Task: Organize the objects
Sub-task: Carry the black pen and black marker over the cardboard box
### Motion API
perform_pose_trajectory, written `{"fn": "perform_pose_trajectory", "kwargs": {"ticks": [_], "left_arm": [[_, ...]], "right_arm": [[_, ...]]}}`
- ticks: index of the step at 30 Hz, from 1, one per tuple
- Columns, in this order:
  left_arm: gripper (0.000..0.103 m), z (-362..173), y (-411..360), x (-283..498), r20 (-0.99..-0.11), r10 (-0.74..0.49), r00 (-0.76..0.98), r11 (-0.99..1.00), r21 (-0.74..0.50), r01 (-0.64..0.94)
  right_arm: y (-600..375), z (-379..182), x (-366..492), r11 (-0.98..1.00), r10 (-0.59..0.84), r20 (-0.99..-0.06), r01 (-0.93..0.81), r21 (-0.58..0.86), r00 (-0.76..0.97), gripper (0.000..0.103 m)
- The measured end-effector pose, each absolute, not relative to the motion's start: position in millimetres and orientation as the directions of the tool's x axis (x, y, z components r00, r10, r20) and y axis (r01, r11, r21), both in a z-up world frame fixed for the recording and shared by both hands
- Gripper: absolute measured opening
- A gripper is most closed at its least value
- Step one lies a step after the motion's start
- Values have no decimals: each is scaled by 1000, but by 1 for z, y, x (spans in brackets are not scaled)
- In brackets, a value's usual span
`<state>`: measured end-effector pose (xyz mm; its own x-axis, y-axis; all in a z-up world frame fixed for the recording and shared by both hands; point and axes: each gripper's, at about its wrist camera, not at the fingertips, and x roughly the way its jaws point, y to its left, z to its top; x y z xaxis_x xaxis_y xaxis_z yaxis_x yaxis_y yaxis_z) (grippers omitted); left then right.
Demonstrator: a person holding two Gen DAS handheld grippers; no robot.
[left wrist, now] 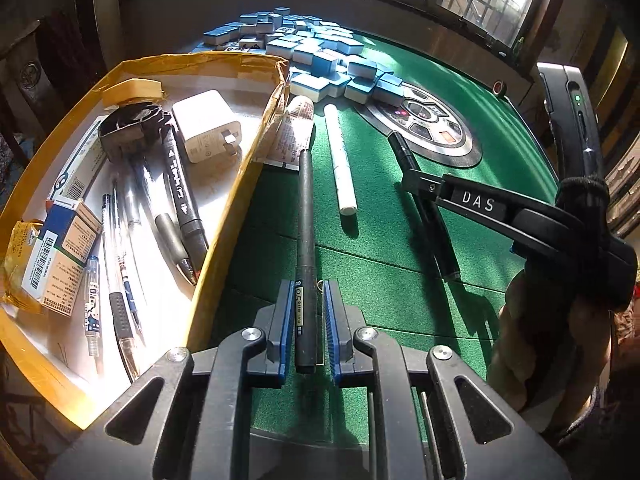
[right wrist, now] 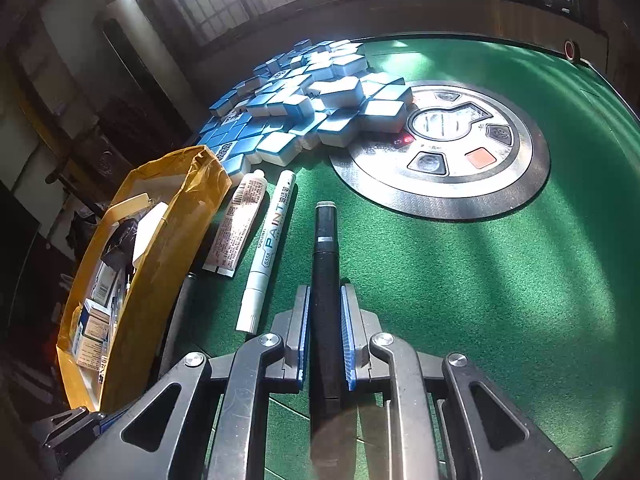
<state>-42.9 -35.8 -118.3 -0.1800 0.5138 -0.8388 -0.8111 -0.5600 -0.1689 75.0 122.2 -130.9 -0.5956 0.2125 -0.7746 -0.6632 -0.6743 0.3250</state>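
Note:
My left gripper (left wrist: pixel 307 285) is shut on the tail end of a grey pen (left wrist: pixel 306 208) that points away over the green felt, right beside the box wall. The yellow taped cardboard box (left wrist: pixel 224 216) on the left holds several pens, a white charger (left wrist: pixel 206 126) and a medicine carton (left wrist: pixel 60 256). My right gripper (right wrist: pixel 325 292) is shut on a black marker (right wrist: pixel 326 264) just above the felt. In the left wrist view that right gripper (left wrist: pixel 418 184) shows at the right with the black marker (left wrist: pixel 434 224) in it.
A white paint marker (right wrist: pixel 268 248) and a printed tube (right wrist: pixel 236 228) lie on the felt between the box (right wrist: pixel 160 264) and the black marker. Blue-backed mahjong tiles (right wrist: pixel 312 100) are heaped behind them. A round control panel (right wrist: pixel 448 148) is set into the table's middle.

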Motion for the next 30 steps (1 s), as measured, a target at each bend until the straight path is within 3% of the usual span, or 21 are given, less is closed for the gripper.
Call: {"fn": "perform_pose_trajectory", "kwargs": {"ticks": [13, 22, 30], "left_arm": [[12, -92, -81, -83, -793, 593, -140, -587, -306, -750], [12, -82, -113, -119, -774, 591, -228, -657, -298, -693], [12, -101, -123, -136, -810, 538, -235, -704, -278, -654]], "right_arm": [[111, -120, 72, -702, 192, -761, -628, 335, -620, 13], [67, -88, 55, -742, 124, -705, -537, 402, -699, 13], [21, -83, 13, -794, 6, -691, -423, 436, -723, 13]]}}
